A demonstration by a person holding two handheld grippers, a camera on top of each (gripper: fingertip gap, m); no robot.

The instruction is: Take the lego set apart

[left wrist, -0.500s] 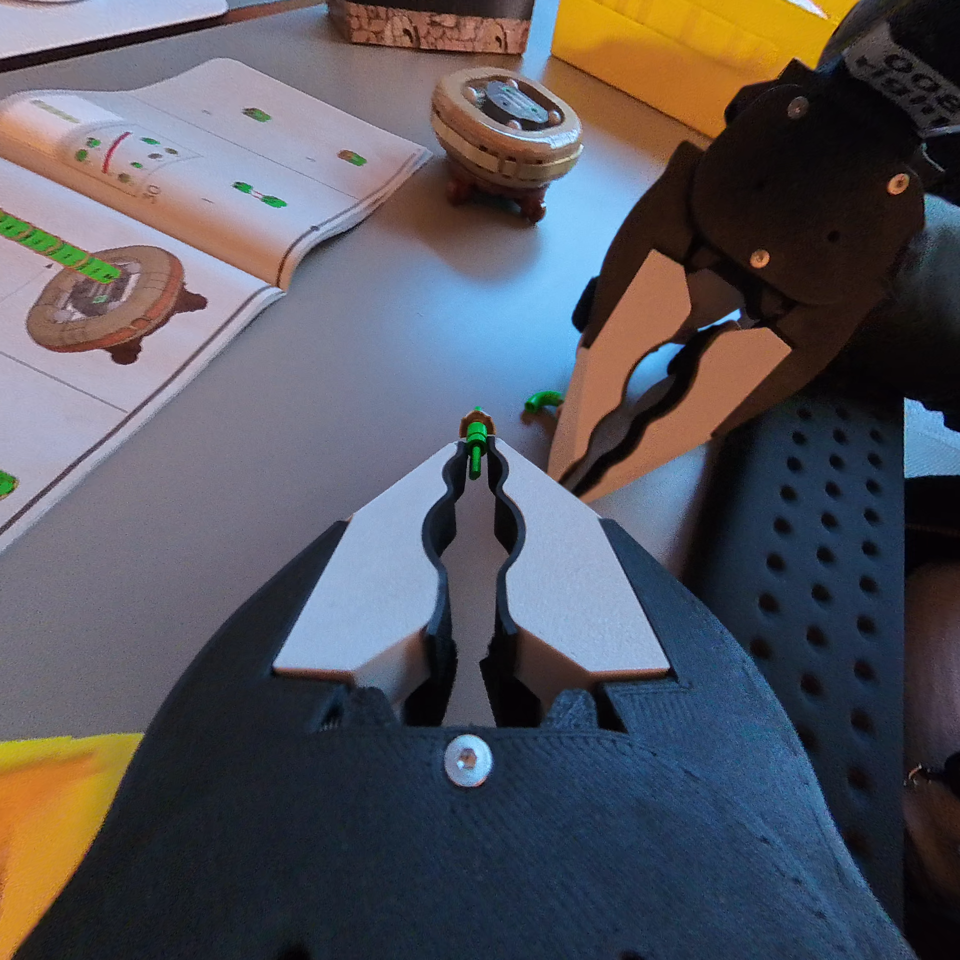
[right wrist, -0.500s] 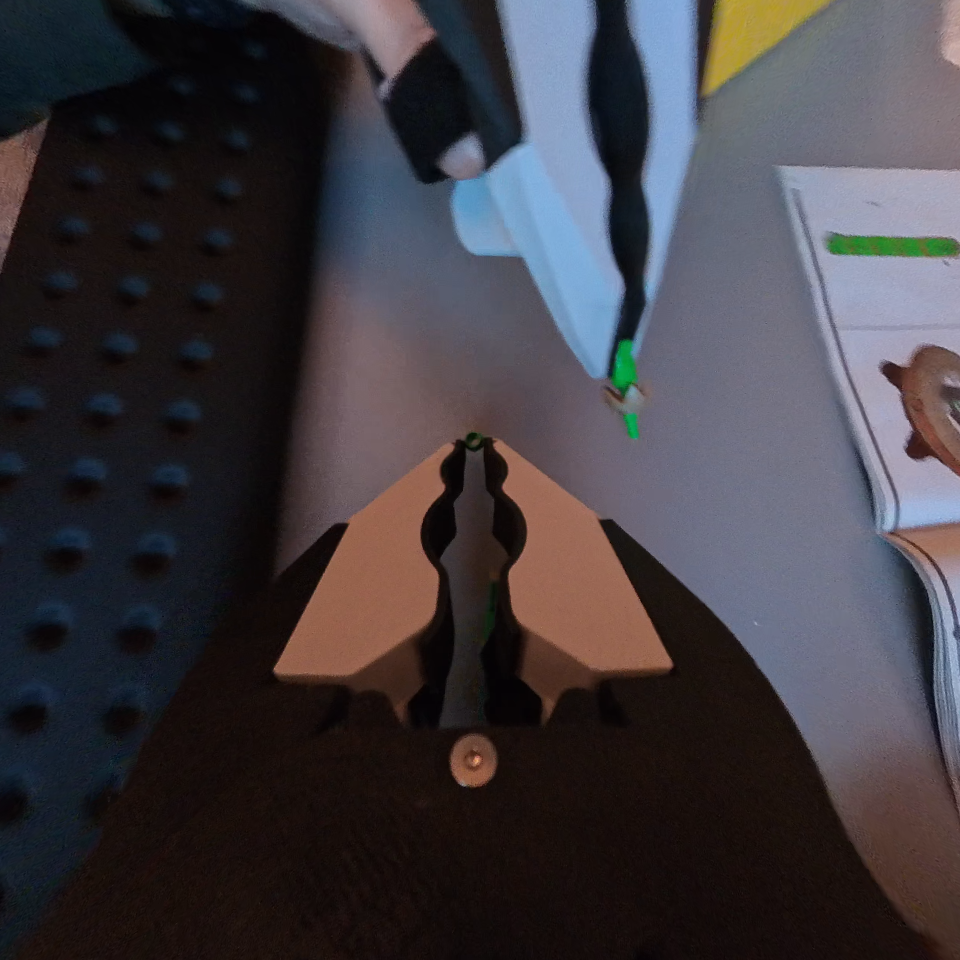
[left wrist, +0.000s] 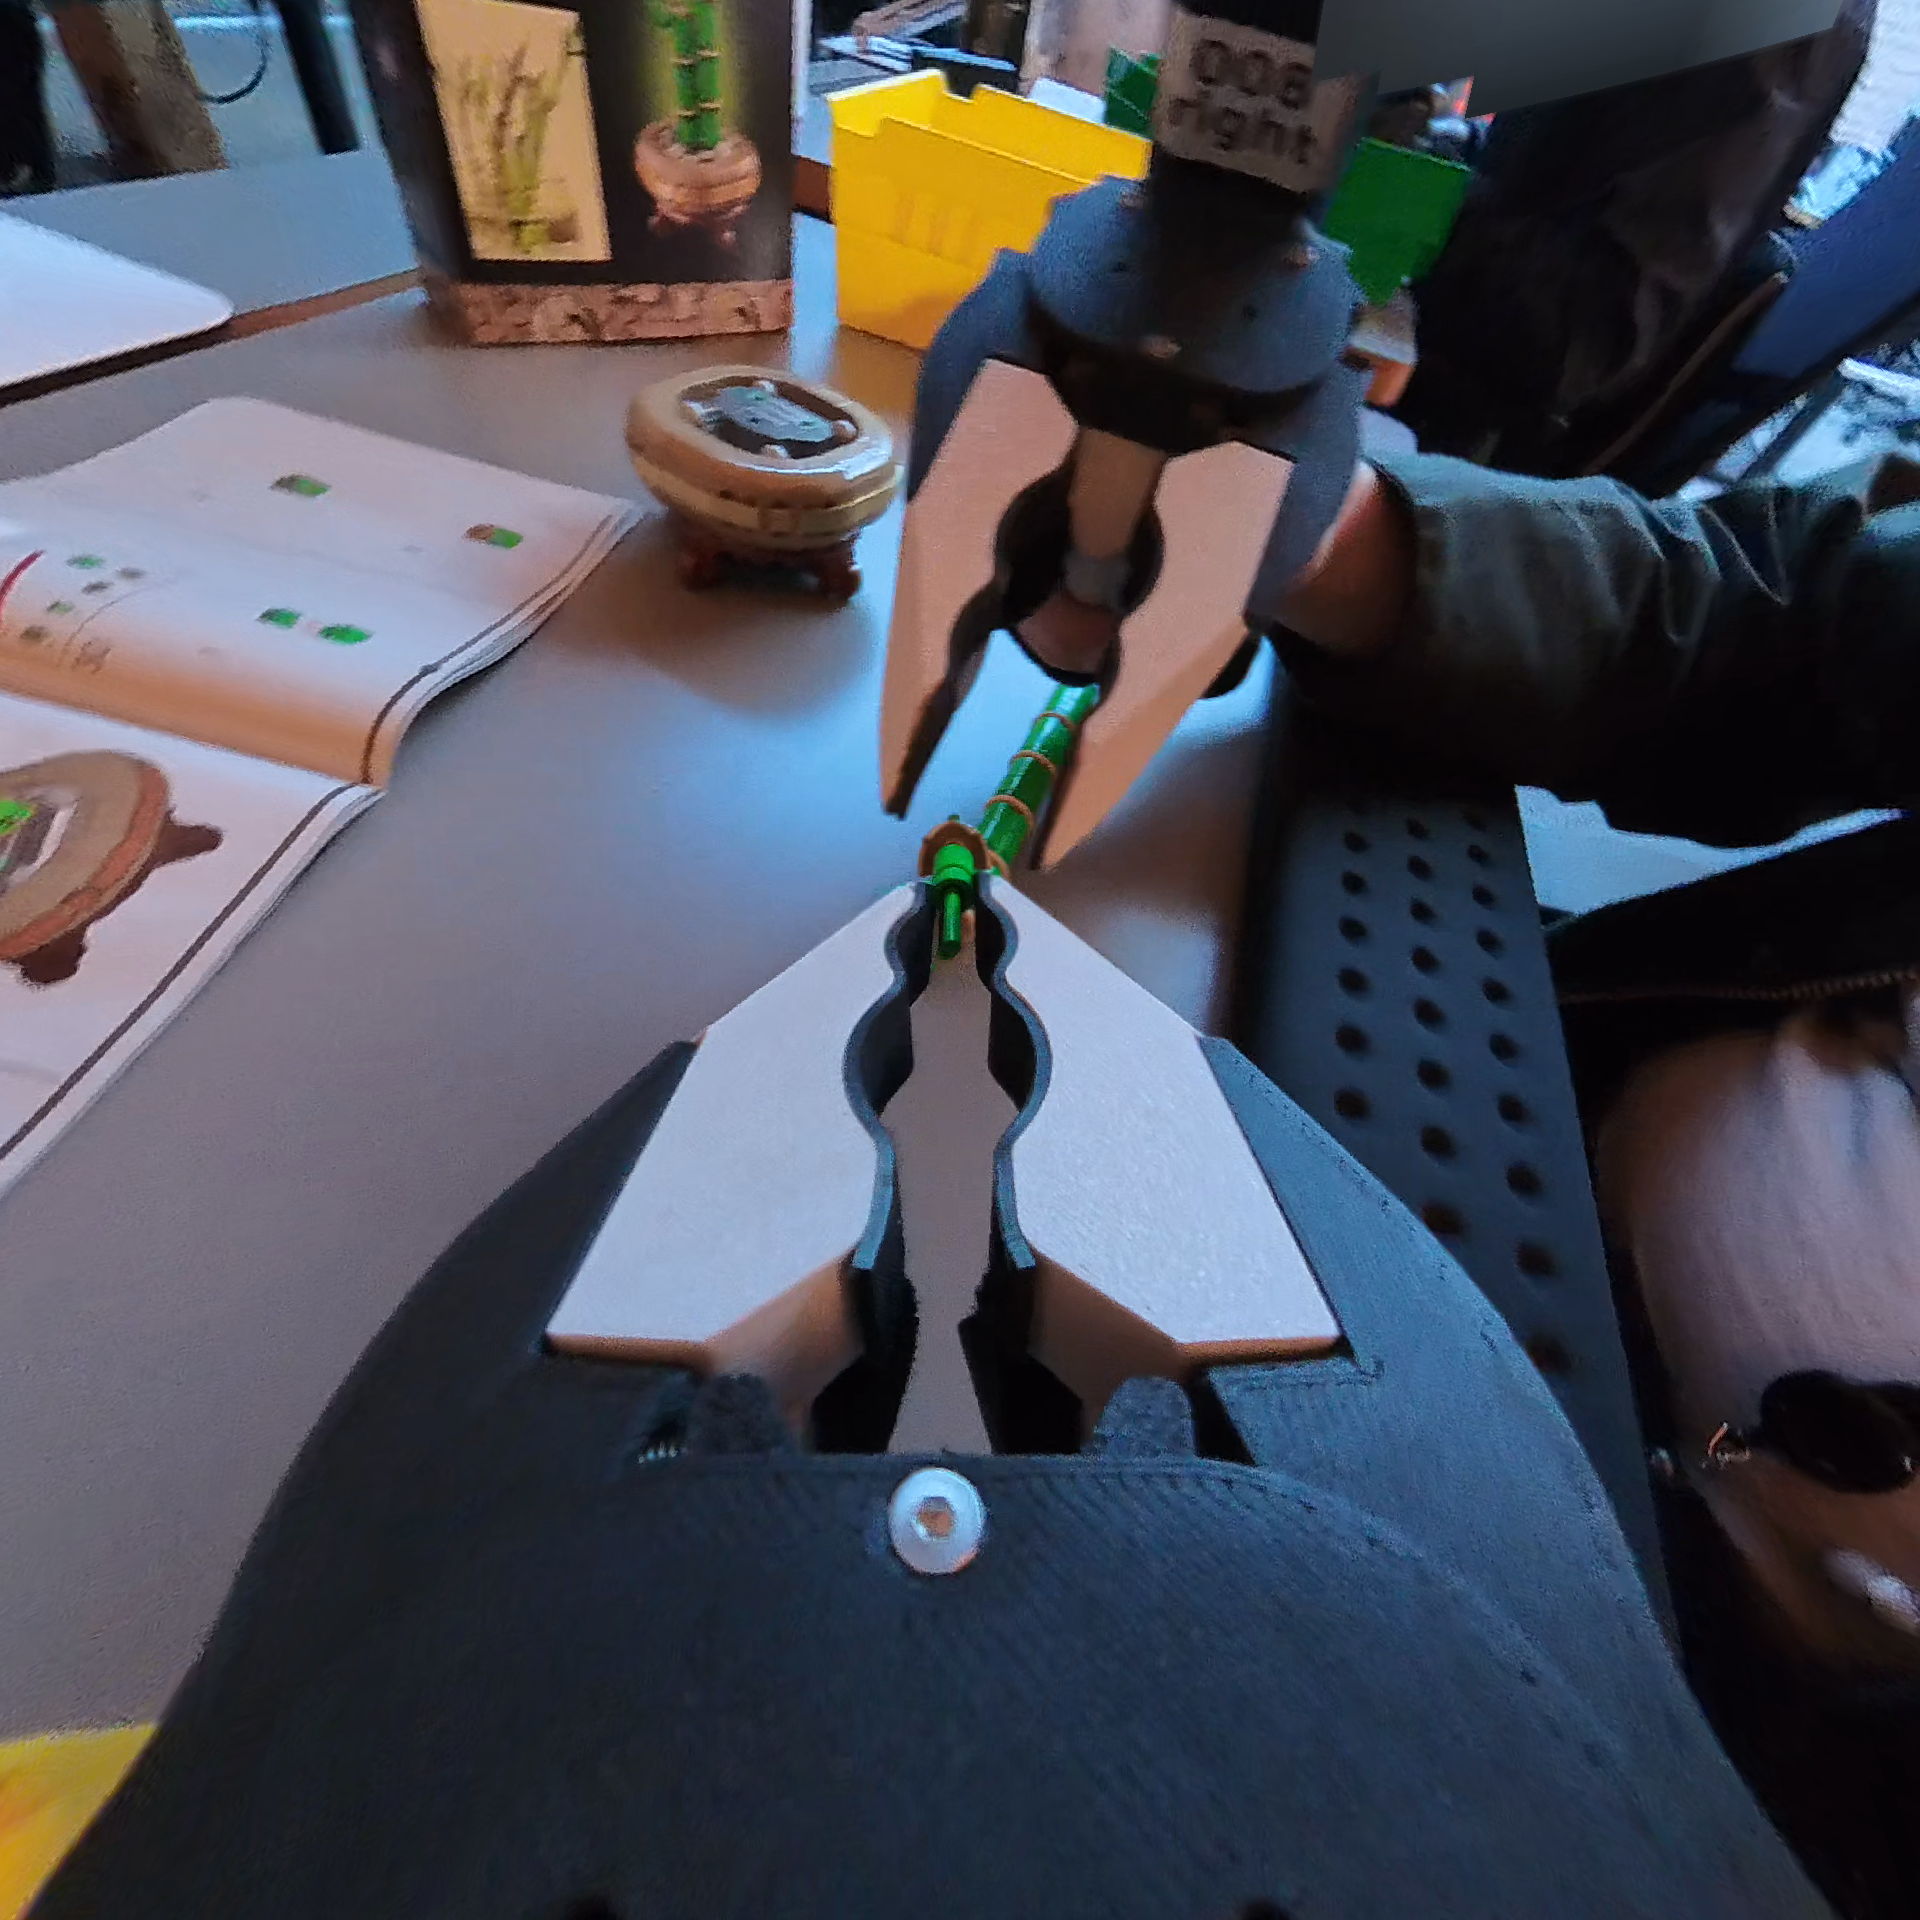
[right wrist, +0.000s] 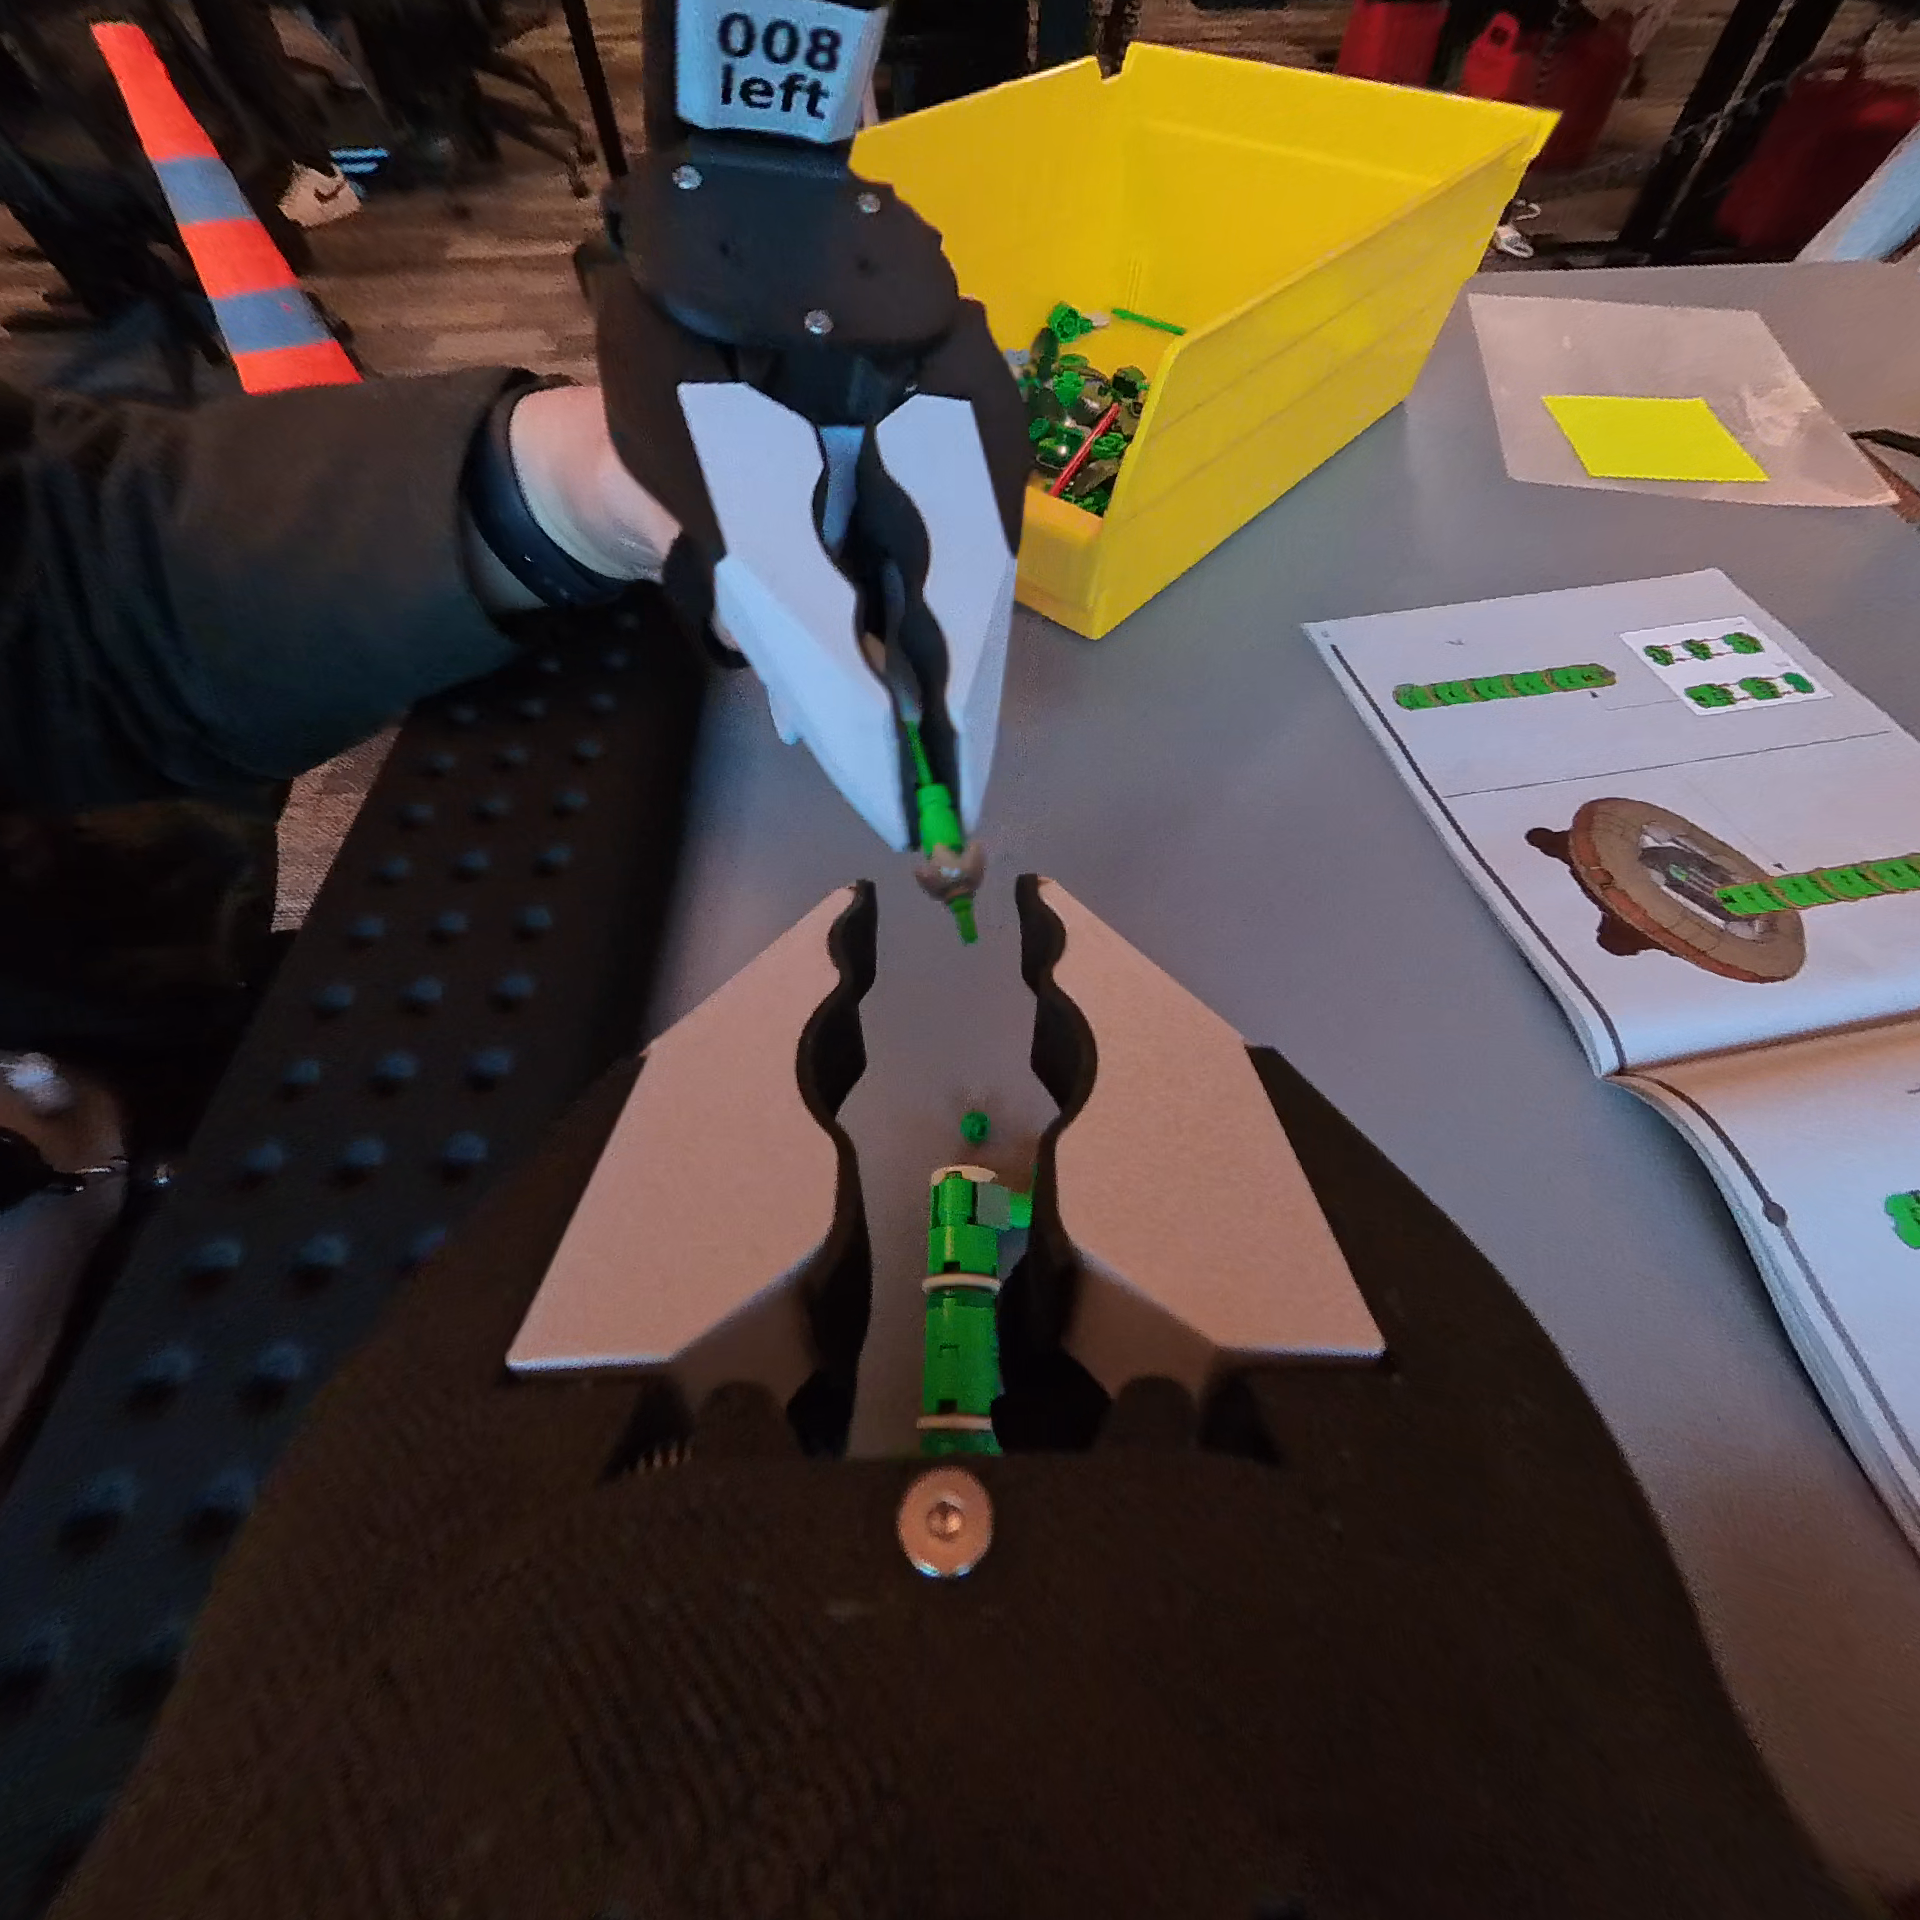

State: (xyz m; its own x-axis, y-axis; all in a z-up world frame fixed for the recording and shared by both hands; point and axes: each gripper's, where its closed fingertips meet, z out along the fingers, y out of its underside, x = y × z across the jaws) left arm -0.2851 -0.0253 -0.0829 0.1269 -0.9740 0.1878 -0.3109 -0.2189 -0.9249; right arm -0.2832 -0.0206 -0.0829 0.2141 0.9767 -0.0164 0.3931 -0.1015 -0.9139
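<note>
In the right wrist view, the green stalk segment (right wrist: pixel 961 1309) lies on the grey table (right wrist: pixel 1299 831) between the spread fingers of the right gripper (right wrist: pixel 943 888), touching neither clearly, its long axis running along the fingers, near to far. Just beyond its far end sits a tiny green stud (right wrist: pixel 974 1125). Farther on, the left gripper (right wrist: pixel 935 831) pinches a thin green pin piece (right wrist: pixel 940 831) at its tips, the pin's long axis in line with the fingers and its free end, with a tan collar, pointing down toward the right gripper. To the left runs a black perforated chair arm (right wrist: pixel 416 1039); to the right lies an open instruction booklet (right wrist: pixel 1662 831). Far behind stands a yellow bin (right wrist: pixel 1299 312) holding loose green pieces. In the left wrist view the tan round pot base (left wrist: pixel 764 473) stands far left, well apart from both grippers.
</note>
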